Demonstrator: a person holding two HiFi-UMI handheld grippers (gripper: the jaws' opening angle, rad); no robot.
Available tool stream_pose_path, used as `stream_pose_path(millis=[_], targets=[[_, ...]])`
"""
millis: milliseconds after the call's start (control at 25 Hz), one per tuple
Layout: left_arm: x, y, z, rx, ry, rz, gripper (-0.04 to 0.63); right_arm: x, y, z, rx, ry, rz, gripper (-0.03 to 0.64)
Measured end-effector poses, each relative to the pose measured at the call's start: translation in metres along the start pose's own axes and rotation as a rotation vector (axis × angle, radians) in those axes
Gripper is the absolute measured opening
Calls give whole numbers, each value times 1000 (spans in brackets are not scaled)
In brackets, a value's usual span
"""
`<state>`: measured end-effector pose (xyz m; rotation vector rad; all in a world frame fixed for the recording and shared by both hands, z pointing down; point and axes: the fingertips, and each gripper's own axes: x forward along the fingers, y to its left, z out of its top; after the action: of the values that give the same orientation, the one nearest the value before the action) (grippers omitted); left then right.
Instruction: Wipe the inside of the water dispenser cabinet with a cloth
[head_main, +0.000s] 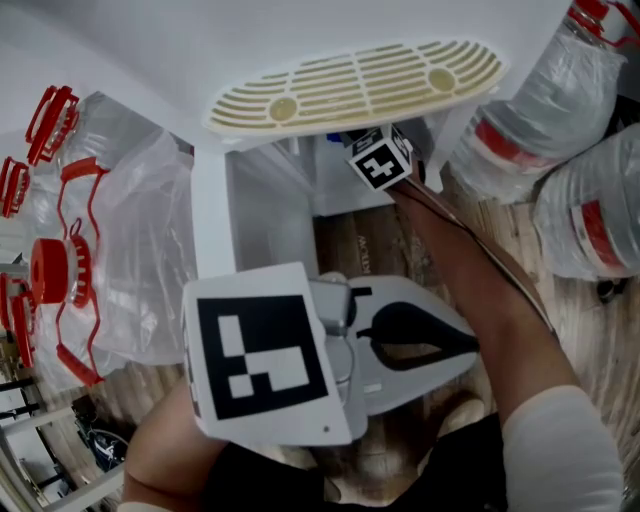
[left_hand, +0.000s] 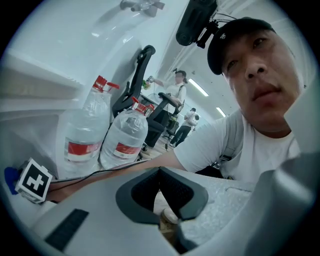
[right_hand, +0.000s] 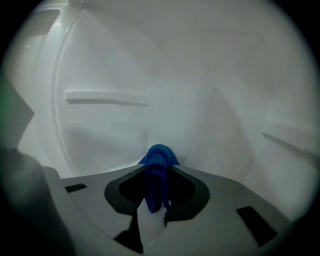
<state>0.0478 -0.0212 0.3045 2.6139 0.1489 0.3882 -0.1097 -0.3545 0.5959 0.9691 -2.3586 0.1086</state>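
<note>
Our right gripper (right_hand: 158, 161) had its jaws pressed together on a bunched blue cloth (right_hand: 157, 182), which poked out past the tips and hung down in the gap behind them; the cloth sat close to the white inner wall (right_hand: 200, 90) of the water dispenser cabinet (head_main: 262, 215), though we could not tell whether it touched; a narrow ledge (right_hand: 106, 97) ran along that wall, up and to the left. In the head view only that gripper's marker cube (head_main: 380, 162) showed, tucked under the cream slotted drip tray (head_main: 355, 85), with our forearm (head_main: 470, 280) reaching in behind it. Our left gripper (head_main: 468, 344) had its jaws brought together at the tips with nothing between them; we held it low, outside the cabinet, over the wooden floor (head_main: 360, 250). Large water bottles (head_main: 545, 105) with red labels stood at the cabinet's right; clear bottles with red handles (head_main: 60, 270) lay at its left.
</note>
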Motion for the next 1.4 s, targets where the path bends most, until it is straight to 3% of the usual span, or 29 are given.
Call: stream_pose_path(millis=[280,760,960,1160,1400], targets=[[1,1,0,-12,-1,1,3,11,29,-5,-63,9,79,87],[2,-1,-2,-15,7,-4,3,-26,81,-14,-4,-49,312,87],[2,-1,-1,-24,4,-2,3,-28,52,10,29,-150,233,87],[2,0,-2,-25,10,-4,3,-25,22,38,60,-166,142,87],[2,-1,-2,-26,11,-3,3,-17,40,48,-18,-168,177,86]])
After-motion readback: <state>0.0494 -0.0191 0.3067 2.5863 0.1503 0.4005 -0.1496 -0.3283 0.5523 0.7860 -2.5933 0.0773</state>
